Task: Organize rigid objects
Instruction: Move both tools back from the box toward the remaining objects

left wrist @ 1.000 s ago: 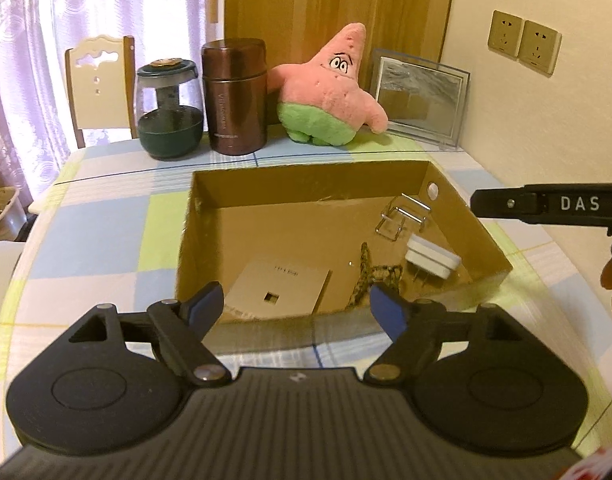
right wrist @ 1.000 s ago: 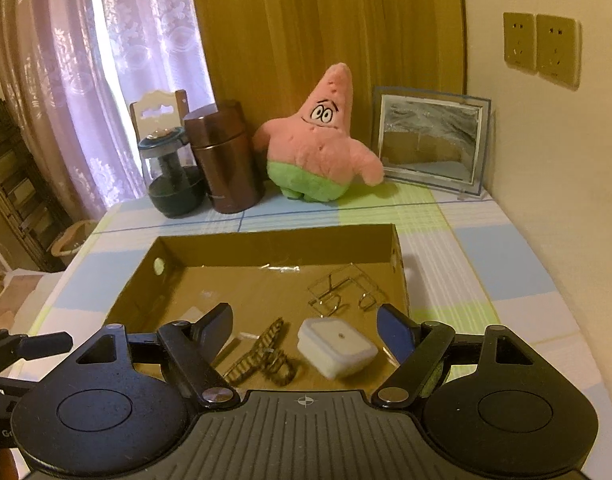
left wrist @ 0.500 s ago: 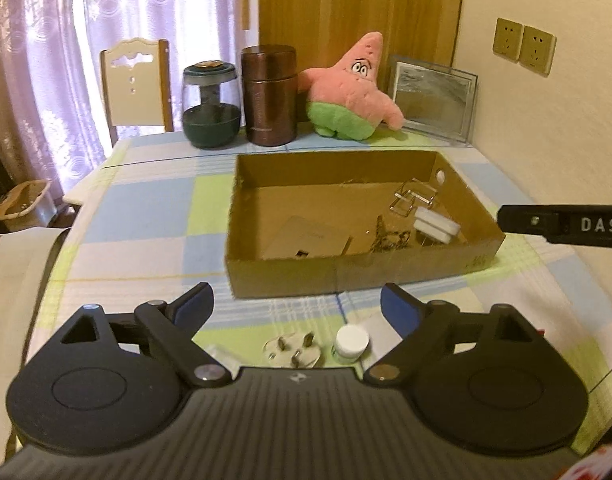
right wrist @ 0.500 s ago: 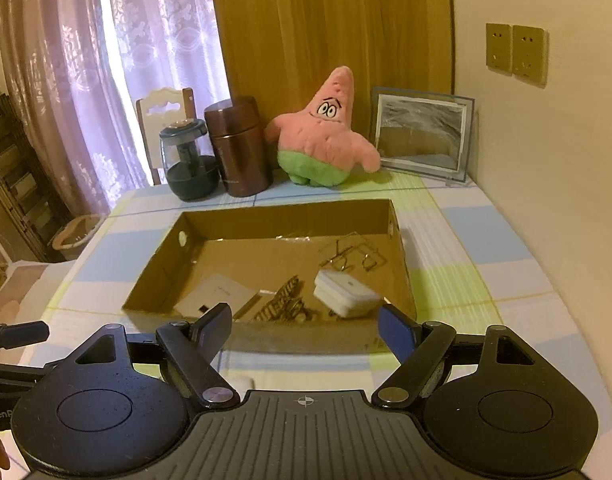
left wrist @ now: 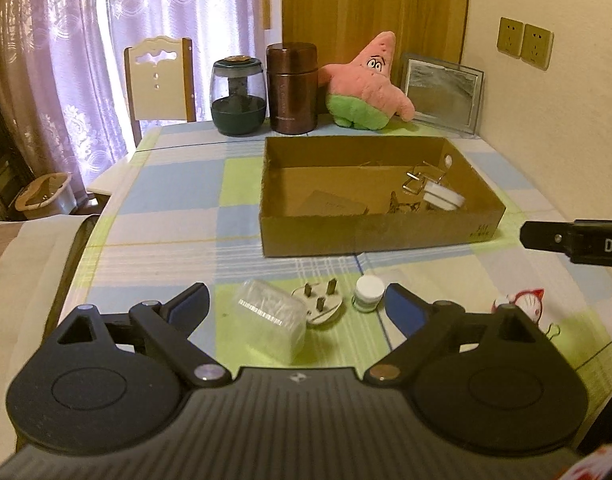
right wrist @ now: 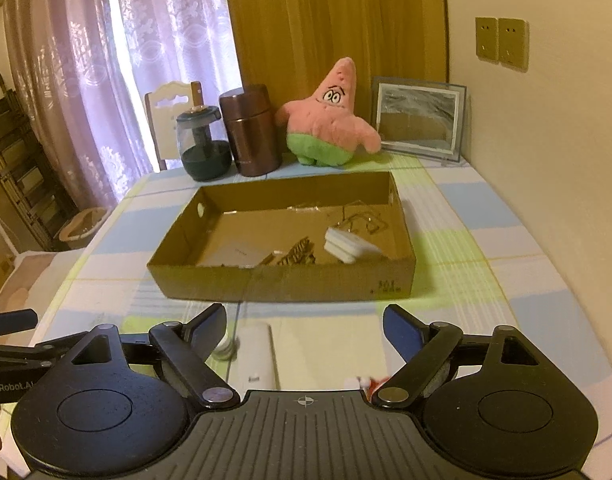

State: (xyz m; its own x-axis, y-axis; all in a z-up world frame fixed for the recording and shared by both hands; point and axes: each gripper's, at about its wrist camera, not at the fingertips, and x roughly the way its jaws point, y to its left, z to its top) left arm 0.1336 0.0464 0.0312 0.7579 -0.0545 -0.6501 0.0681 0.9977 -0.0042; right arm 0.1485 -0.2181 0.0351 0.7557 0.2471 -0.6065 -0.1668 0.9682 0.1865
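Note:
A shallow cardboard box [left wrist: 377,236] [right wrist: 282,284] holds a white adapter [left wrist: 443,198], wire clips [left wrist: 415,180], a beige switch plate [left wrist: 333,204] and a patterned hair clip [left wrist: 401,206]. On the cloth in front of it lie a clear plastic case [left wrist: 270,320], a white plug [left wrist: 319,304], a small white-capped jar [left wrist: 369,292] and a red-and-white cat charm [left wrist: 521,304]. My left gripper [left wrist: 296,302] hovers over the case and plug, jaws opening, gripping nothing. My right gripper [right wrist: 305,318] is also opening and empty, above a white oblong item [right wrist: 256,352].
A pink star plush [left wrist: 365,84], a brown canister [left wrist: 292,88], a dark glass jar [left wrist: 238,96] and a framed picture [left wrist: 441,92] line the table's far edge. A chair [left wrist: 158,80] stands behind. The wall runs along the right; the table's rounded left edge drops off.
Both grippers have drawn back from over the box toward the table's near side. The loose items in front of the box came into view. Both pairs of jaws stand wider.

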